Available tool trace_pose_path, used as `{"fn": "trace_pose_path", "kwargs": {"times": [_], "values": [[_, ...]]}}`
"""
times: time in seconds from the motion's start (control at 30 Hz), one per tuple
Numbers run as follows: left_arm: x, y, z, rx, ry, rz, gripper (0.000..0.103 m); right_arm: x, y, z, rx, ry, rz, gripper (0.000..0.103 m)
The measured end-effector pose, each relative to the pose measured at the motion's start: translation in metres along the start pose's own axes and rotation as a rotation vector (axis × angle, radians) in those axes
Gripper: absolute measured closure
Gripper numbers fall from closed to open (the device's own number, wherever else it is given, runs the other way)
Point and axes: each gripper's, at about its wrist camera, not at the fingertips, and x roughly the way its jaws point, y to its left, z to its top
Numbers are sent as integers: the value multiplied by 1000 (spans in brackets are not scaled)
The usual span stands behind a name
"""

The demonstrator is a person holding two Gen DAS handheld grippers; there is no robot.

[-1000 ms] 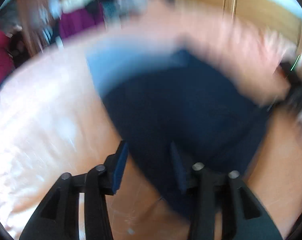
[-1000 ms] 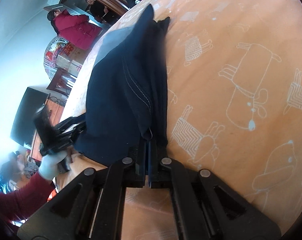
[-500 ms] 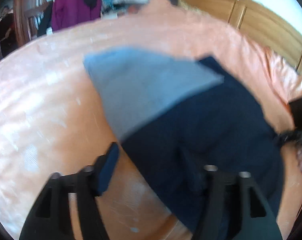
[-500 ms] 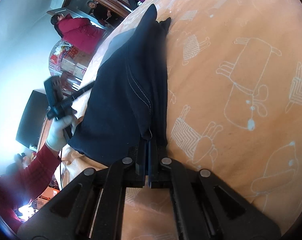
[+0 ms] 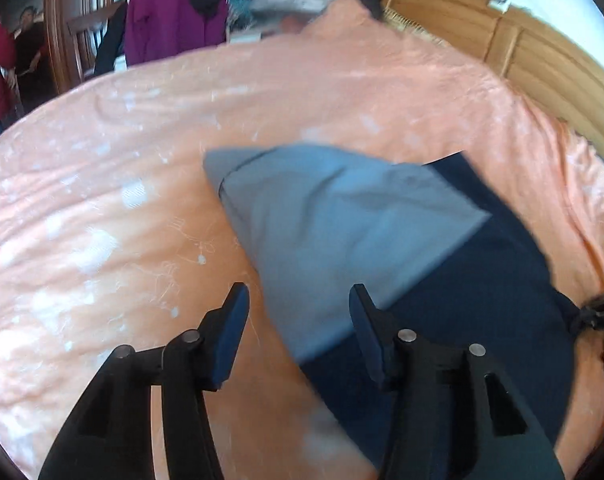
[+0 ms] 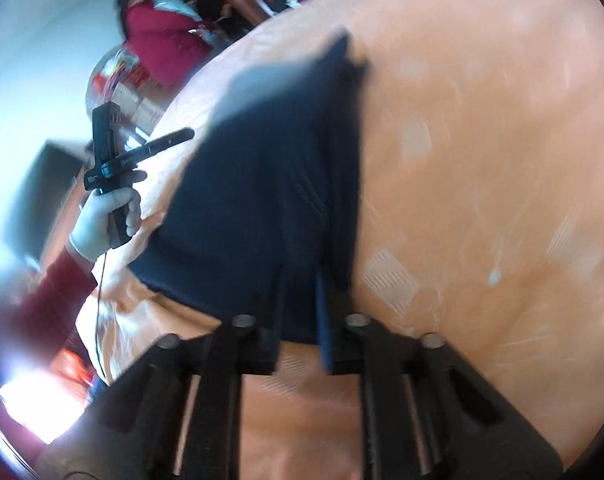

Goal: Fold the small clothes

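Orange bedding (image 5: 341,92) covers the bed, with a wooden headboard (image 5: 541,64) behind. My left gripper (image 5: 298,312) hovers with jaws wide, empty, over the garment's (image 5: 481,300) grey panel (image 5: 333,220). That navy garment lies flat on the bed. My right gripper (image 6: 300,308) sits at its near edge, jaws parted narrowly; I cannot tell whether cloth lies between them.

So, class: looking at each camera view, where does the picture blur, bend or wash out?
Left wrist view: the garment is motion-smeared, the headboard bows with fisheye distortion. Right wrist view: soft throughout, the left edge glares out near the gloved hand, and the bedspread print is streaked.
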Motion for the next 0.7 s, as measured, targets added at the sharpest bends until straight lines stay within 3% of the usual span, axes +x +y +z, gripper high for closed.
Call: {"fn": "trace_pose_path", "kwargs": {"times": [0.1, 0.17, 0.27, 0.33, 0.4, 0.47, 0.53, 0.57, 0.6, 0.67, 0.7], "values": [[-23, 1, -19, -14, -27, -9, 48, -34, 25, 27, -79, -93, -37, 73], [-35, 5, -27, -53, -54, -7, 48, -36, 39, 58, -130, -149, -28, 71], [-49, 7, -32, -121, -89, -29, 49, 7, 46, 112, -219, -145, -50, 71], [-59, -9, -40, -101, -89, -48, 49, 59, 32, 153, -217, -101, -79, 77], [-68, -34, -51, -66, -81, -115, 49, 110, 11, 181, -185, -24, -122, 84], [-74, -74, -78, 37, -36, -153, 49, 146, -5, 190, -184, 50, -164, 88], [-67, -98, -107, 63, 42, -194, 50, 172, -26, 195, -129, 96, -175, 102], [-64, -108, -120, 83, 67, -189, 49, 172, -33, 199, -96, 84, -177, 103], [-67, -121, -132, 125, 61, -137, 49, 165, -33, 200, -72, 62, -187, 103], [-80, -124, -136, 110, 56, -153, 42, 137, -25, 195, -40, -3, -160, 92], [-88, -122, -137, 88, 46, -157, 42, 113, -18, 185, -32, -38, -141, 81]]}}
